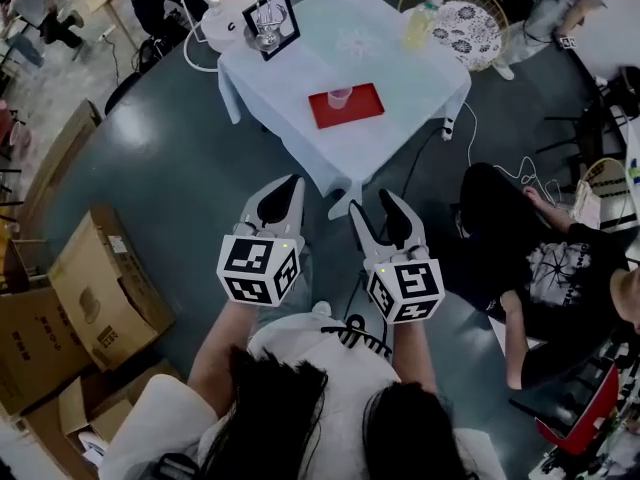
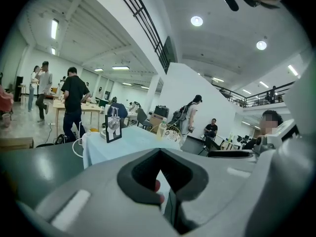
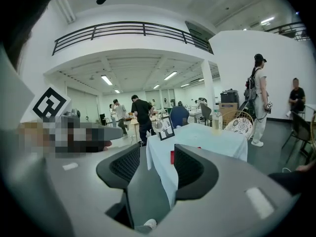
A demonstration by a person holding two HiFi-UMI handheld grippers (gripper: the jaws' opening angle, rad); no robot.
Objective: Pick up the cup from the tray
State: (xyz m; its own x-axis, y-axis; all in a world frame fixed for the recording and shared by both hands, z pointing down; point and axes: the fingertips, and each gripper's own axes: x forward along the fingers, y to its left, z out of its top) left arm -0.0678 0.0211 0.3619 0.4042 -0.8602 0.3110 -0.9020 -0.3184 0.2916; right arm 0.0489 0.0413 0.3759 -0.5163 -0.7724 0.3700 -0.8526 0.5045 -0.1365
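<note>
A small pink see-through cup [image 1: 340, 97] stands on a red tray [image 1: 362, 108] on the cloth-covered table [image 1: 400, 68], far ahead of both grippers. My left gripper [image 1: 293, 182] is held over the floor, short of the table's near corner, its jaws shut with nothing in them. Beside it, my right gripper [image 1: 384, 208] is open and empty. In the left gripper view, a bit of the red tray [image 2: 157, 185] shows through the hollow of the left gripper [image 2: 160, 153]. The right gripper [image 3: 157, 164] frames the table's corner and the tray's edge [image 3: 172, 157].
On the table stand a black picture frame [image 1: 270, 23] and a plastic bottle [image 1: 421, 20]. A patterned round chair [image 1: 468, 30] is behind it. Cardboard boxes [image 1: 90, 298] lie on the floor at left. A person in black [image 1: 540, 258] sits at right. Cables trail near the table.
</note>
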